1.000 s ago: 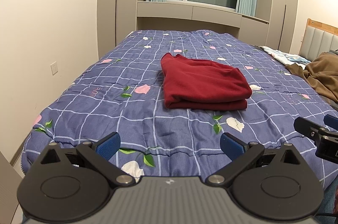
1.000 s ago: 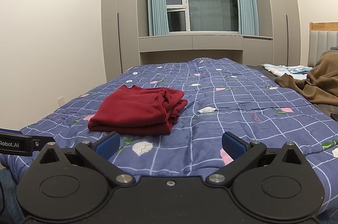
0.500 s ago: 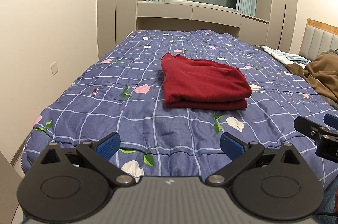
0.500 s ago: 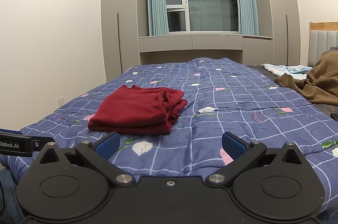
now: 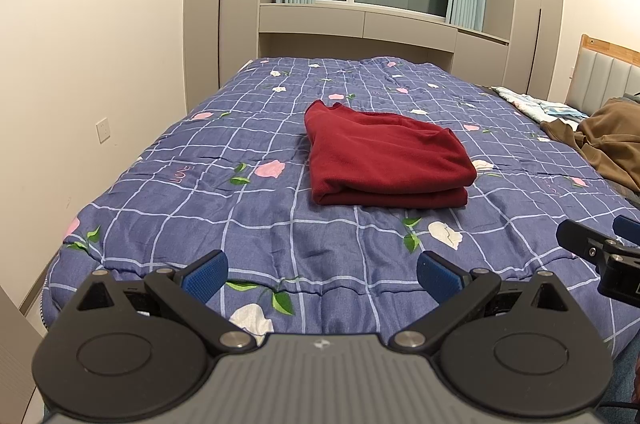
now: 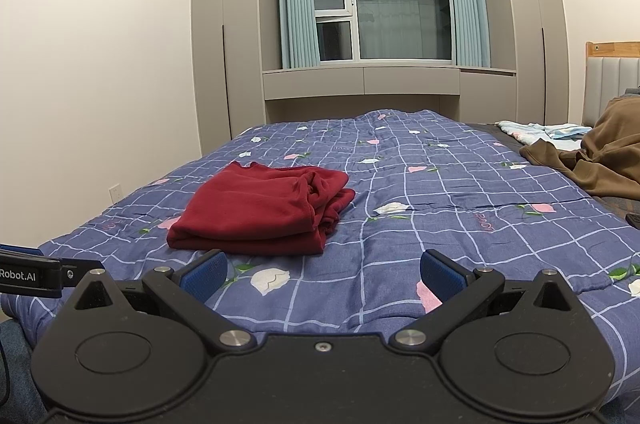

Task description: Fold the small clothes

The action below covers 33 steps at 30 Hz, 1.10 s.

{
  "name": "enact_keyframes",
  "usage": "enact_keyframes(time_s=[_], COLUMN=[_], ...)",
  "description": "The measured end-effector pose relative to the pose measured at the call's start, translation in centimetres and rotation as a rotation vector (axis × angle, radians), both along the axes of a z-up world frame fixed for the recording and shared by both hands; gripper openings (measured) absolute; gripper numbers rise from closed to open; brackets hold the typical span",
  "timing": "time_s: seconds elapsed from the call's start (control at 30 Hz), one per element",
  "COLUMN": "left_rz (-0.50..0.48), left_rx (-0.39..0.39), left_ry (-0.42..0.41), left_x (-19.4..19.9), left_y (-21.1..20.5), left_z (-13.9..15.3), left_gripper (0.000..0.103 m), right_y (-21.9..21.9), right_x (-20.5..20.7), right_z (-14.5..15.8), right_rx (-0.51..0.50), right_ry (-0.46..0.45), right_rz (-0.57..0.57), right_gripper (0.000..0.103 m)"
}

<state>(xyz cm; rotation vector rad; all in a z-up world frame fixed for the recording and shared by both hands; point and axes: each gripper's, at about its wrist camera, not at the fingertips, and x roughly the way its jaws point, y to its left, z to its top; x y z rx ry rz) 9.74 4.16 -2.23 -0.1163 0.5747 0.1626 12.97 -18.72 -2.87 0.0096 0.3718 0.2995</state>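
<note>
brown blanket (image 5: 612,144) cut off at right edge, right tongs (image 5: 600,252) partly out of frame

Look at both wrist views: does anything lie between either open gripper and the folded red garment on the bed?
Nothing visible does. Only bare quilt separates the left gripper from the red garment, and the same holds for the right gripper. The brown clothing lies far off to the right.

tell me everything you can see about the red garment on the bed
The dark red garment is a soft knit, maybe fleece, folded into a rough rectangle of stacked layers. It lies flat on the blue floral checked quilt, with bunched, looser folds at one end. Neither gripper touches it.
</note>
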Motion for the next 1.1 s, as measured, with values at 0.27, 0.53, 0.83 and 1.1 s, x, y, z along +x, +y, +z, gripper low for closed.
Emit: enact_keyframes(time_s=[0.27,0.53,0.83,1.1], left_rz=[-0.002,0.009,0.001,0.006], left_rx=[-0.003,0.004,-0.028,-0.025], left_ry=[0.015,0.034,0.018,0.016], left_x=[0.05,0.03,-0.04,-0.08], left_y=[0.01,-0.08,0.22,0.23], left_z=[-0.07,-0.12,0.15,0.16], left_gripper=[0.102,0.102,0.102,0.102], right_y=[-0.02,0.03,0.05,0.07], right_x=[0.0,-0.02,0.01,0.01], right_z=[-0.01,-0.08,-0.14,-0.15], right_rx=[0.001,0.001,0.001,0.002], right_ry=[0.001,0.003,0.004,0.005], right_rz=[0.0,0.0,0.0,-0.001], right_gripper=[0.102,0.102,0.102,0.102])
